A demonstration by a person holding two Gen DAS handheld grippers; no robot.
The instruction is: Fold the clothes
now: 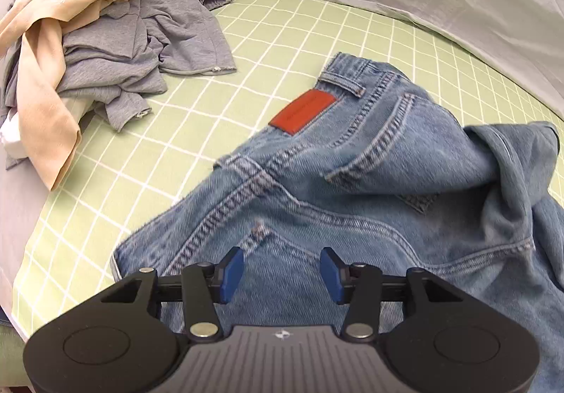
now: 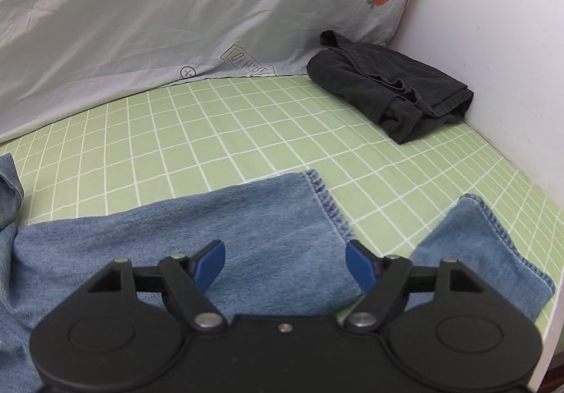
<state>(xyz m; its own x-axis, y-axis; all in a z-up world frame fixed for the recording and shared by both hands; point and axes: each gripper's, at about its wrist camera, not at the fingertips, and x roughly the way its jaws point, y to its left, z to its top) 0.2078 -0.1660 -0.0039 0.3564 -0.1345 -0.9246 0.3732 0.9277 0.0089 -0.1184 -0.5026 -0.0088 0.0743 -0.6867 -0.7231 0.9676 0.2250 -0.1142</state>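
While both grippers hang above the jeans (image 1: 352, 181), neither holds anything. Left gripper (image 1: 282, 274): blue pads partly apart, nothing between them, poised over the seat near a back pocket seam and belt loop. Right gripper (image 2: 285, 264): jaws spread wide, empty, over the leg ends; one hem (image 2: 326, 202) lies flat just ahead, the second leg end (image 2: 493, 252) splayed off to the right, legs apart.

Jeans lie back-side up on the green checked sheet (image 1: 282, 40), red waistband patch (image 1: 303, 112) showing, waist bunched and rumpled on one side, so not yet squared for folding. Judgement: hands sit at opposite ends to lay the garment out lengthwise; next likely a re-grip to bring the legs together.

Unfolded heap of grey and beige clothes (image 1: 105, 33) waits at the far left, well apart. Folded dark garment (image 2: 391, 86) parked in the corner by the white wall (image 2: 493, 40), probably the done pile. Grey printed cover (image 2: 176, 5) lies behind the sheet.
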